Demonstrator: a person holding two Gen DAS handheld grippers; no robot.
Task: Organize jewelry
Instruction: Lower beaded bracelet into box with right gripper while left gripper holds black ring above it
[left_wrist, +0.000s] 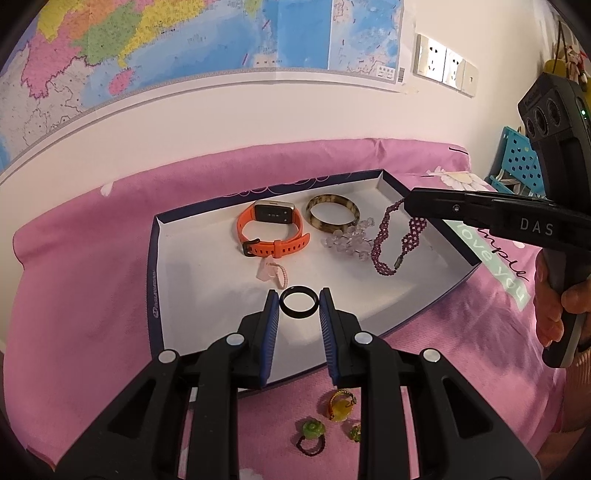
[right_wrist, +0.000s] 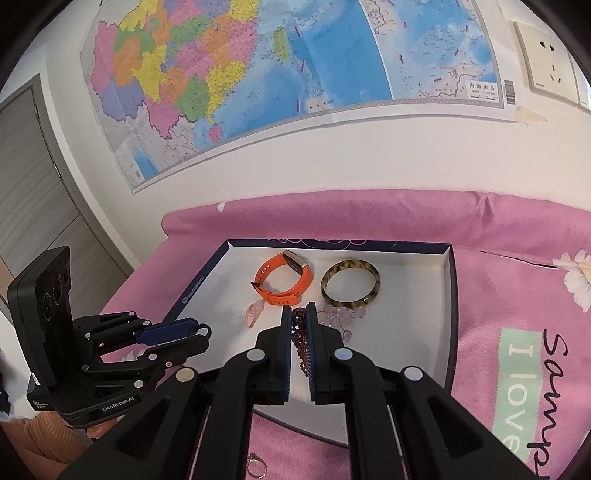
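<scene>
My left gripper (left_wrist: 298, 303) is shut on a black ring (left_wrist: 298, 304) and holds it over the near part of the white box tray (left_wrist: 207, 280). My right gripper (right_wrist: 300, 314) is shut on a purple beaded bracelet (right_wrist: 300, 334), which hangs from the fingertips into the tray (right_wrist: 417, 314); the left wrist view shows it too (left_wrist: 384, 240). In the tray lie an orange smartwatch (left_wrist: 271, 229), a tortoiseshell bangle (left_wrist: 332, 218), a clear crystal bracelet (left_wrist: 349, 242) and a small pink charm (left_wrist: 271, 273).
The tray sits on a pink cloth (left_wrist: 92, 266). Near the front edge lie a yellow ring (left_wrist: 340, 406), two green rings (left_wrist: 312, 435) and, in the right wrist view, a silver ring (right_wrist: 256, 467). A wall with a map is behind.
</scene>
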